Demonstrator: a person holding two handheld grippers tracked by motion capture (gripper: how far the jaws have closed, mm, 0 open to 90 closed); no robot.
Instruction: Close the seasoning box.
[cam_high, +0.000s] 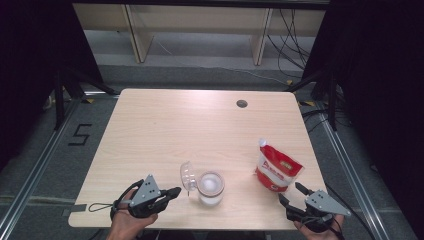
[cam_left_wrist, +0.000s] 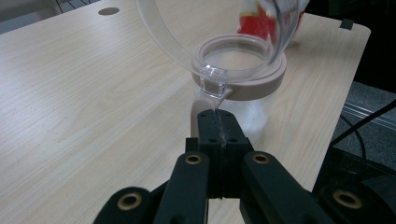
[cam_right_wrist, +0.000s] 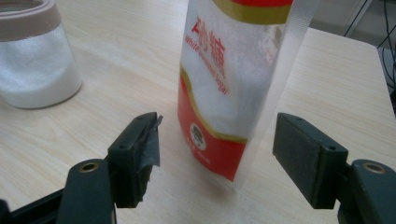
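Where "White" reads on the sugar pouch, right fingers wide; left fingers together.

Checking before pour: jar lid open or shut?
Open. The clear hinged lid stands up beside the jar, whose mouth is uncovered, white contents visible.

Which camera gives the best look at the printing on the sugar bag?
The right gripper view: the sugar bag stands close, its lettering legible. The high view shows it small; the left gripper view catches a red patch behind the jar's lid.
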